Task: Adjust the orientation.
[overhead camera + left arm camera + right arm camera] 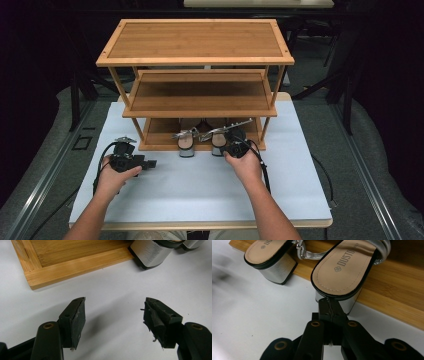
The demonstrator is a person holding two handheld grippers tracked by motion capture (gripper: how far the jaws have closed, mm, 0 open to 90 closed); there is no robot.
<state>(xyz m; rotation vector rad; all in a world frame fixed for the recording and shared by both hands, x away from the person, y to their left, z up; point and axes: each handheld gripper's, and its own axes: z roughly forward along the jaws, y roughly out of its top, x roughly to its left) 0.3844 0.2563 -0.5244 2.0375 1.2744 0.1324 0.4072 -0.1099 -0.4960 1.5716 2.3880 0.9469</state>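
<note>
Pair of silver block-heeled sandals point(342, 267) parked on the bottom shelf point(160, 134) of the bamboo rack point(195, 40), heels overhanging toward the counter point(200, 185). Right hand-held gripper point(329, 306) pressed against the nearer heel, jaws together, gripping nothing, probably nudging. Left hand-held gripper point(113, 315) idle, jaws spread wide, empty, low over the counter.

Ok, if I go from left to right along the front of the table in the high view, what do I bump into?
Left tool → left sandal → right sandal → right tool, which sits right up against that sandal's heel.
</note>
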